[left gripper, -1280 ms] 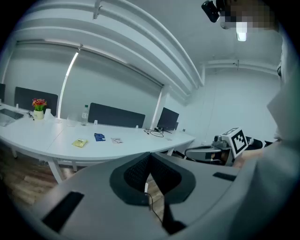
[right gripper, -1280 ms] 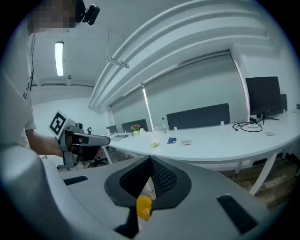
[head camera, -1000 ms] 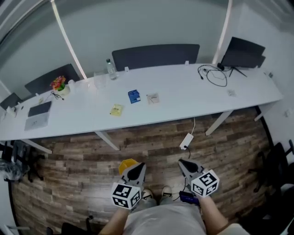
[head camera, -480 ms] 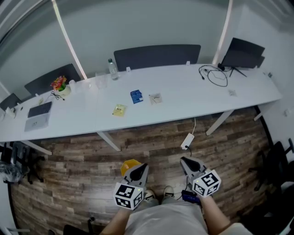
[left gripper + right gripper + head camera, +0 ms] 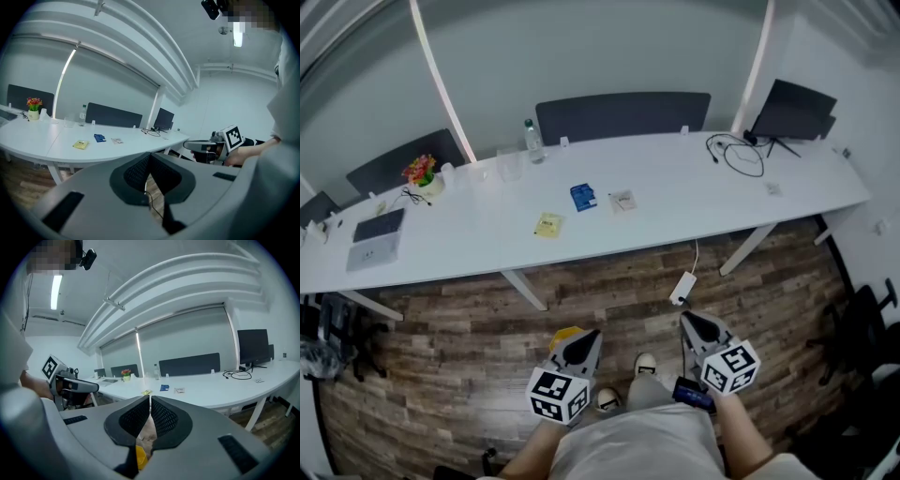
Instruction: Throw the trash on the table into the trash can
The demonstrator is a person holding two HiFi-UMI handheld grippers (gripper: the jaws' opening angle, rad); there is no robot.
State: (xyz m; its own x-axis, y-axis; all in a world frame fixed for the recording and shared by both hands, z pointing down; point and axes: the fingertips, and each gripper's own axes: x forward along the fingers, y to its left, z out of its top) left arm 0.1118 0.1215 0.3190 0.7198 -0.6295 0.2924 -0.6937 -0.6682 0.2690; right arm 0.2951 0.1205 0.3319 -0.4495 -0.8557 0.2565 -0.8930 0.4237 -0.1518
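Note:
Three bits of trash lie on the long white table (image 5: 675,220): a yellow packet (image 5: 548,225), a blue packet (image 5: 582,197) and a pale wrapper (image 5: 623,200). They also show far ahead in both gripper views: the yellow packet (image 5: 80,145) (image 5: 146,392) and the blue packet (image 5: 99,138) (image 5: 164,387). My left gripper (image 5: 584,339) and right gripper (image 5: 692,323) are held low over the wooden floor, well short of the table. Both are shut and hold nothing. A yellow bin (image 5: 565,335) stands on the floor just behind the left gripper's tip.
On the table stand a water bottle (image 5: 530,139), a flower pot (image 5: 420,172), a laptop (image 5: 373,236), a monitor (image 5: 794,108) and a looped cable (image 5: 739,155). A white power adapter (image 5: 682,289) lies on the floor by a table leg (image 5: 523,287). Dark chairs (image 5: 623,114) line the far side.
The person has shuffled a little toward the table, so the packets sit slightly lower in the head view. The left gripper has shifted a bit forward. Both grippers stay shut.

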